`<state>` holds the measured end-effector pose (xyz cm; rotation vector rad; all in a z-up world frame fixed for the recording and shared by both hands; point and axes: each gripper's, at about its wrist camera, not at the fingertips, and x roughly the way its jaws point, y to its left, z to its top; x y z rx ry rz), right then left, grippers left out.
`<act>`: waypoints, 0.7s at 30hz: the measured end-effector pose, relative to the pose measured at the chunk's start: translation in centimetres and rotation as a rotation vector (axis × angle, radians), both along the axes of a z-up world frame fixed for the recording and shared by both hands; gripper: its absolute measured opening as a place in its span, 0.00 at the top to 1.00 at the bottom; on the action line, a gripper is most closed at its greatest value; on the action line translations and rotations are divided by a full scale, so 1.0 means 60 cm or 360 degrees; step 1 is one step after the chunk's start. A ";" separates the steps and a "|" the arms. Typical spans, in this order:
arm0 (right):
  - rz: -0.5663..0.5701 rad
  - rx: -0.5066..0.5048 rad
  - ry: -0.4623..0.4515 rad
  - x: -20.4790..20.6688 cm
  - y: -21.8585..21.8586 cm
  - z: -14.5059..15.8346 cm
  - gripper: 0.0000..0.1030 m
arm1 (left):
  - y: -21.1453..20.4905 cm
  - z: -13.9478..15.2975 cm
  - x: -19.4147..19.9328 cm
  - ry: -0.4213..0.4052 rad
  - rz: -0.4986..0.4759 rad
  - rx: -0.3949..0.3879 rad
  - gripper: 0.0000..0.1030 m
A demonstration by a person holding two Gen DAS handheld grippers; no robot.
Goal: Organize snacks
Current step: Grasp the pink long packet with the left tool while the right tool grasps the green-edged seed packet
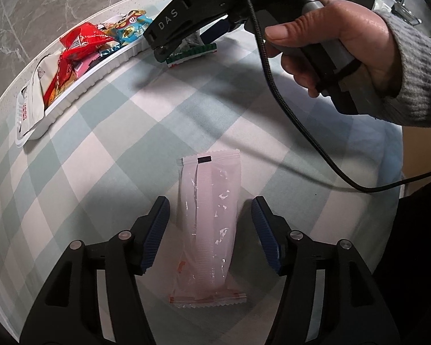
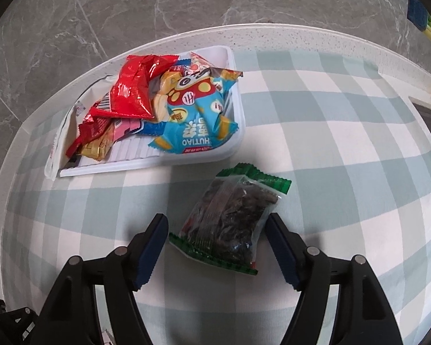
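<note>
The left tongs [image 1: 209, 221] stand wide apart over a pale pink wrapped bar [image 1: 208, 215] that lies flat on the checked cloth of the worktop [image 1: 301, 178]. One blue pad sits on each long side of the bar with a gap to the wrapper on both, so nothing is gripped; the bar runs lengthwise between the pads, which suits a squeeze across its narrow width. The right tongs [image 2: 217, 230] are likewise spread, bracketing a clear packet with green ends [image 2: 230, 221] that holds something dark; its left corner lies close to the left pad, though contact cannot be told, and the right pad stands clear of it. That packet lies askew between the pads, so a closing squeeze would probably catch it across a diagonal. Ahead of the right tongs and to their left, just beyond the packet, sits a white tray [image 2: 238, 143] heaped with red, blue and yellow snack bags, one white pouch hanging over its far-left end. From the left tongs the tray is far ahead and to the left, with the right hand [image 1: 330, 46] holding its tool ahead and to the right. Both loose snacks likely belong in the tray, which explains each tool hovering over one item.
</note>
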<state>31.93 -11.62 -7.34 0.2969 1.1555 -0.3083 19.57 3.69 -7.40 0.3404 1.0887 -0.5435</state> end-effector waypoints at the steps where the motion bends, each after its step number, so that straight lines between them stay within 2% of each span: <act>1: 0.0004 -0.0013 0.0007 0.002 0.001 -0.001 0.29 | 0.001 0.000 0.000 -0.0002 0.0005 0.0000 0.40; 7: 0.0069 -0.0124 0.0046 0.005 0.015 -0.005 0.30 | 0.008 -0.002 -0.001 -0.0009 0.0041 -0.0010 0.31; 10: 0.0125 -0.0210 0.0065 0.001 0.026 -0.007 0.34 | 0.011 -0.003 0.000 -0.0017 0.0036 -0.0023 0.30; 17: 0.0176 -0.0239 0.0047 -0.012 0.026 -0.002 0.45 | 0.015 -0.004 -0.003 -0.0033 0.0018 -0.0042 0.30; 18: 0.0188 -0.0245 0.0042 -0.015 0.026 -0.001 0.49 | 0.014 -0.006 -0.002 -0.0034 0.0008 -0.0041 0.32; 20: 0.0210 -0.0248 0.0037 -0.019 0.028 0.001 0.56 | 0.012 -0.003 -0.004 -0.0045 -0.0025 -0.0058 0.44; 21: 0.0220 -0.0245 0.0036 -0.023 0.029 0.003 0.58 | 0.009 -0.002 -0.004 -0.0050 -0.0040 -0.0065 0.54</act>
